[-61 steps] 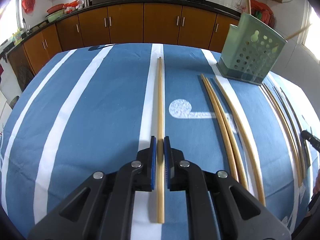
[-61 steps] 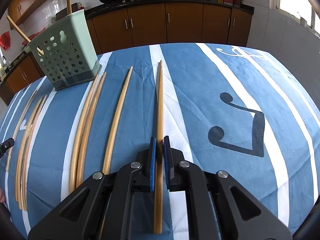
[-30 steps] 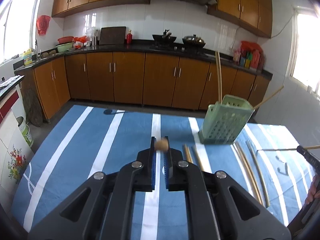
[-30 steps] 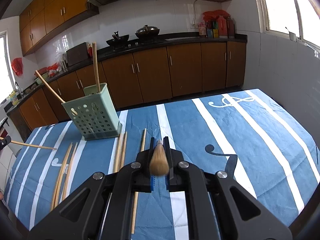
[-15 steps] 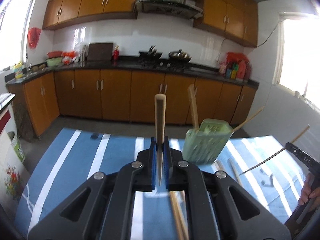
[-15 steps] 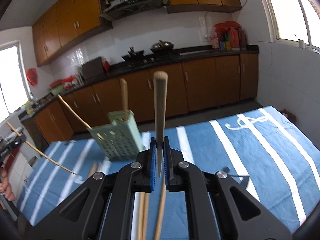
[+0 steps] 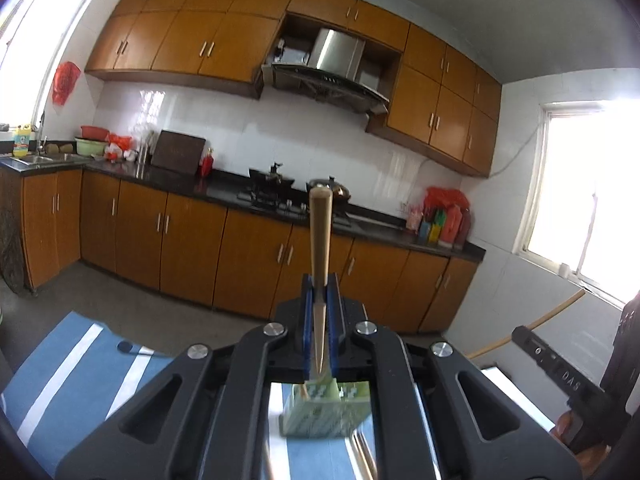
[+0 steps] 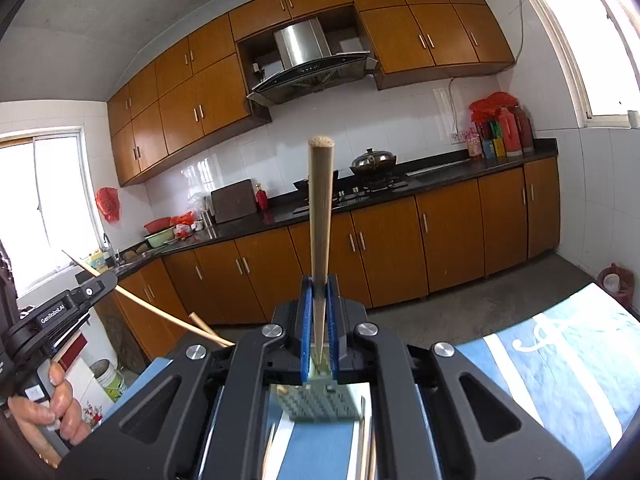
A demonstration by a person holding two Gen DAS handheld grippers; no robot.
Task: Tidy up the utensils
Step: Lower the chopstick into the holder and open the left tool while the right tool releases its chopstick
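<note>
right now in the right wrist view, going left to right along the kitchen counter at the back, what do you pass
red basin → dark board leaning on the wall → small red bottle → chopstick held upright in the right tongs, crossing the counter line → lidded wok on the stove → cluster of red and coloured bottles

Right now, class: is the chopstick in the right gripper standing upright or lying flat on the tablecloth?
Upright: the chopstick rises vertically from the shut right gripper, off the tablecloth.

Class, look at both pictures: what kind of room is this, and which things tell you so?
A home kitchen: a range hood over a gas stove with a pot, and wooden cabinets under a dark countertop.
</note>
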